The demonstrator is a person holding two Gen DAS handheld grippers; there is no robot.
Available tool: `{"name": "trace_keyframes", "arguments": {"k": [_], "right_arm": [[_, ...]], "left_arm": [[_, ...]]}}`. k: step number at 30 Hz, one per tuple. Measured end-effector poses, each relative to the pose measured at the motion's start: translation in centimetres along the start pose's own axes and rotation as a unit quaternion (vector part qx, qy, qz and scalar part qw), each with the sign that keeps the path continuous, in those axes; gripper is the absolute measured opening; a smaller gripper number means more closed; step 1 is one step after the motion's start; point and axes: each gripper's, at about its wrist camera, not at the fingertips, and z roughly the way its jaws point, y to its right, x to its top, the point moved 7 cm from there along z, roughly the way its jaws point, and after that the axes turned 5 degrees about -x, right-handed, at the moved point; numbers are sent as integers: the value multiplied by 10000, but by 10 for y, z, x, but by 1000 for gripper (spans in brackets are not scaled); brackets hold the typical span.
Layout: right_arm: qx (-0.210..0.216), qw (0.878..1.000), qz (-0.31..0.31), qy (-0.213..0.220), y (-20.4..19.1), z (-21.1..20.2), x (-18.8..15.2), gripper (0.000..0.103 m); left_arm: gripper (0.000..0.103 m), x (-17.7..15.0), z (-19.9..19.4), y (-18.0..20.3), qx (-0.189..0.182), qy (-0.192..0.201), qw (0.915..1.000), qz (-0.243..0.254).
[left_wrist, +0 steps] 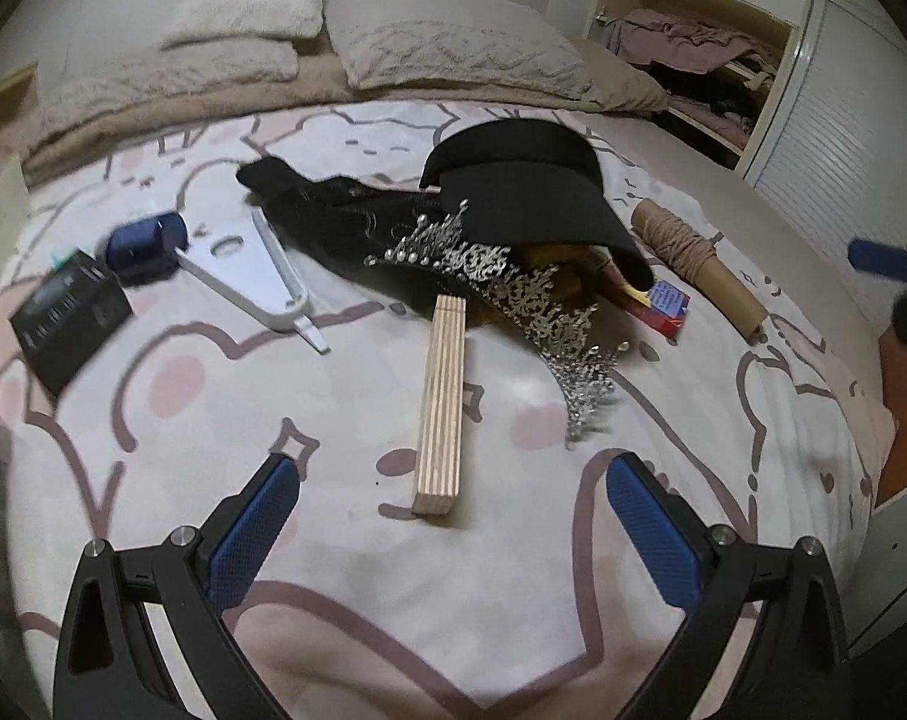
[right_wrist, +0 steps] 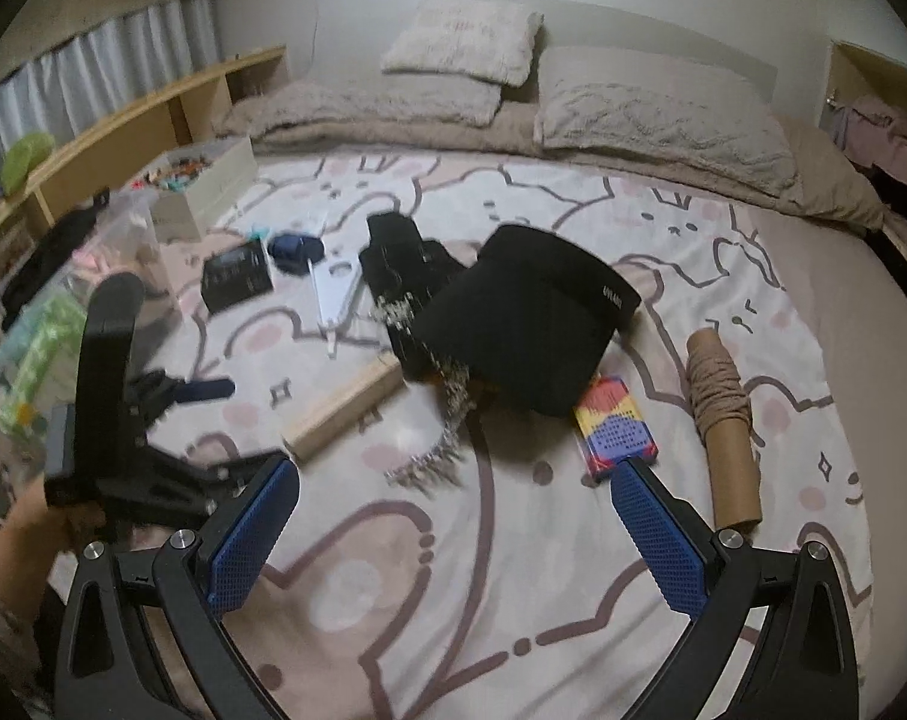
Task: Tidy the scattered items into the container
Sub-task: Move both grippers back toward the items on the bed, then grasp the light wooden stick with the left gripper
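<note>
on the cartoon-print bedsheet (left_wrist: 153, 420), left to right: a matte black box (left_wrist: 69, 315); a blue cylinder (left_wrist: 147, 240); a flat white plastic tool (left_wrist: 255, 276) narrowing to a thin tip that points toward the camera; a layered plywood block (left_wrist: 444, 402) — long axis running away from the left gripper (left_wrist: 453, 513), near end between its spread, empty blue textured pads; a spiky silver tiara (left_wrist: 513, 294) leaning under a black cap (left_wrist: 525, 192); a colourful box (left_wrist: 663, 303); a cardboard tube (left_wrist: 693, 258) wound with tan cord, lying diagonally; the right gripper (right_wrist: 456, 516) hangs open too, holding nothing.
</note>
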Motion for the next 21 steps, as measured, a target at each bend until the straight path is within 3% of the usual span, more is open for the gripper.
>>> {"name": "trace_keyframes", "arguments": {"k": [6, 9, 13, 16, 18, 21], "right_arm": [[87, 9996, -7, -283, 0, 23, -19, 103], [42, 9993, -54, -378, 1, 37, -28, 103], [46, 9987, 251, -445, 9, 58, -33, 103], [-81, 9975, 558, -435, 22, 79, -35, 103], [-166, 9964, 694, -459, 32, 89, -37, 103], [-188, 9949, 867, -474, 40, 100, -41, 103]], "left_arm": [[99, -1, 22, -7, 127, -166, 9997, 126], [85, -1, 34, -8, 181, -310, 9993, 143], [79, -2, 46, -6, 213, -434, 9982, 352], [63, -3, 53, -4, 207, -473, 9975, 478], [41, -4, 58, -3, 129, -530, 9972, 517], [22, -8, 63, -6, 131, -612, 9966, 537]]}}
